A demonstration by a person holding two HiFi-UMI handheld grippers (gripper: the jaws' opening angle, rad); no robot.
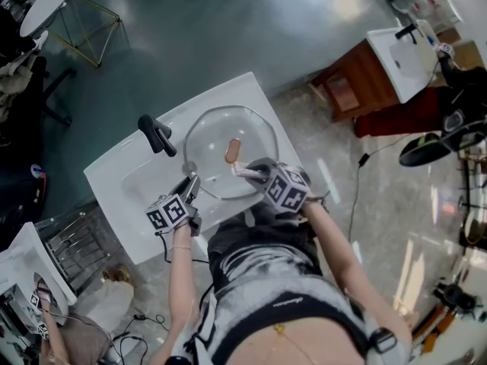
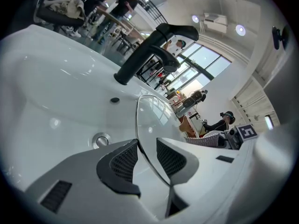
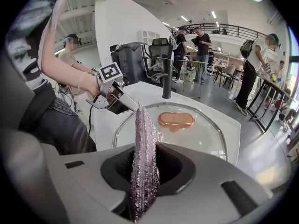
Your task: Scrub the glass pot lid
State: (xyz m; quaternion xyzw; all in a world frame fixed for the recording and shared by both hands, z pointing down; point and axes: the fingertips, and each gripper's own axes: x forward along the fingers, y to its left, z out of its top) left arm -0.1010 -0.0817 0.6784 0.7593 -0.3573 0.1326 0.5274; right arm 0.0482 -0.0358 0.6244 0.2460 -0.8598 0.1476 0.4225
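At the centre of the head view the lid point(image 1: 209, 139) lies over the basin of a white sink point(image 1: 122, 185), copper knob point(image 1: 233, 150) up. A black faucet point(image 1: 156, 134) stands just to its left. The left gripper point(image 1: 192, 185) is closed on the lid's lower-left rim; in the left gripper view the glass edge runs between its pads. The right gripper point(image 1: 245, 172) clamps a glittery scrubber point(image 3: 144, 148), held upright over the lid's lower rim, near the knob. I cannot tell whether the scrubber touches the glass.
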